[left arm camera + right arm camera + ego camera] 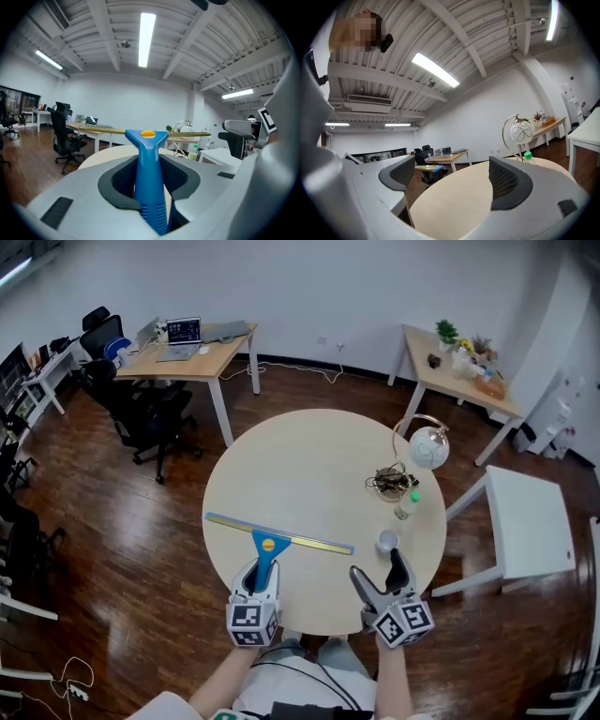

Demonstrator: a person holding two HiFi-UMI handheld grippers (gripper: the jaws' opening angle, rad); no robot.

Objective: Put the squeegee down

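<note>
The squeegee (277, 539) has a blue handle and a long brass-coloured blade, and stretches left to right over the near part of the round beige table (309, 465). My left gripper (262, 575) is shut on the blue handle (150, 173), which runs forward between the jaws to the level blade (187, 134). Whether the blade touches the tabletop I cannot tell. My right gripper (382, 576) hovers over the table's near right edge, beside the squeegee. Its jaws (450, 180) stand open with nothing between them.
A white cup (387, 541), a green-capped bottle (407, 504), a tangle of cables (391, 482) and a globe lamp (428, 447) stand on the table's right side. A white side table (525, 521) is to the right. A desk with a laptop (187, 352) and office chairs (141, 413) are far left.
</note>
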